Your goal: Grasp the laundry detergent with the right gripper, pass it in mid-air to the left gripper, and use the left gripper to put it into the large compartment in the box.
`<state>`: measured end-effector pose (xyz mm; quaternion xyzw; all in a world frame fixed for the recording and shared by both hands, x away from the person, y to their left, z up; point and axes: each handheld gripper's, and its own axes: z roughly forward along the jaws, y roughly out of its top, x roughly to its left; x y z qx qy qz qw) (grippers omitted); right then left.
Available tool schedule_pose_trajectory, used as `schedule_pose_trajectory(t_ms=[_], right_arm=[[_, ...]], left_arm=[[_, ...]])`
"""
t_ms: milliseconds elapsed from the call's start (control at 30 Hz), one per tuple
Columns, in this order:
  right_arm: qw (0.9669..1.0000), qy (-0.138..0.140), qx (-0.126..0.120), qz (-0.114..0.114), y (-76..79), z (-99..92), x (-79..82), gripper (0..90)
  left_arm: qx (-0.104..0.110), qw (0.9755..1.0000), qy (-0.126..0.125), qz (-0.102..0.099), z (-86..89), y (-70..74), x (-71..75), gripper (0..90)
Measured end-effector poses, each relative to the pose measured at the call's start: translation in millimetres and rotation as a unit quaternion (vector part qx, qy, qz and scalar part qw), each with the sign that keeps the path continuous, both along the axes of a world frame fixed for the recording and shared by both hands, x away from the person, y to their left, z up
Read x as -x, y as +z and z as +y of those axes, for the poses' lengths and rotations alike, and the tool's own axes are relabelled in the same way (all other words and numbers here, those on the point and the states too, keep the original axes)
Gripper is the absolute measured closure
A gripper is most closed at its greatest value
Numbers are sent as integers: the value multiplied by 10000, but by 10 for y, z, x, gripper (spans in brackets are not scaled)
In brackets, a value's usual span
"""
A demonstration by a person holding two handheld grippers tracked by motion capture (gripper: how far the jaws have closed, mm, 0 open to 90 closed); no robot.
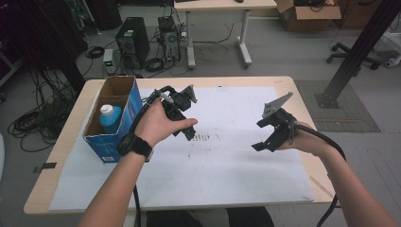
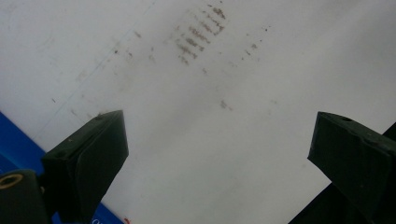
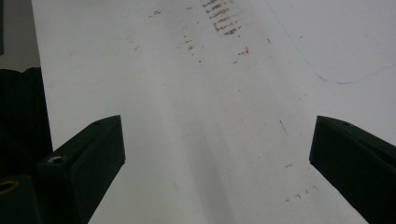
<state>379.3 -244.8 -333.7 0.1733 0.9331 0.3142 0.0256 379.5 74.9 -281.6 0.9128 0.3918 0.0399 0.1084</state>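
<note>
My left gripper (image 1: 185, 127) is held over the white paper sheet (image 1: 227, 165), just right of a blue cardboard box (image 1: 109, 137). In the left gripper view it (image 2: 217, 154) is open, its jaws wide apart with bare paper between them and the box's blue edge (image 2: 14, 140) at lower left. A blue bottle with a white cap (image 1: 109, 117) stands inside the box. My right gripper (image 1: 260, 135) hovers over the sheet's right part, pointing left. In the right gripper view it (image 3: 217, 158) is open and holds nothing.
Brown smudge marks (image 1: 205, 138) lie on the paper between the grippers, also seen in both gripper views (image 2: 198, 35) (image 3: 224, 18). The wooden table (image 1: 302, 99) ends close to the right hand. A computer tower (image 1: 133, 40), cables and a desk stand on the floor beyond.
</note>
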Motion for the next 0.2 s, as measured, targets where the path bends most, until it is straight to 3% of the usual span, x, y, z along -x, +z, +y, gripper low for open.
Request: schedule_pose_trajectory(t_ms=[200], right_arm=[[10000, 3, -13, 4, 0, 1, 7, 32]], left_arm=[[-16, 10000, 8, 18, 4, -9, 15, 50]])
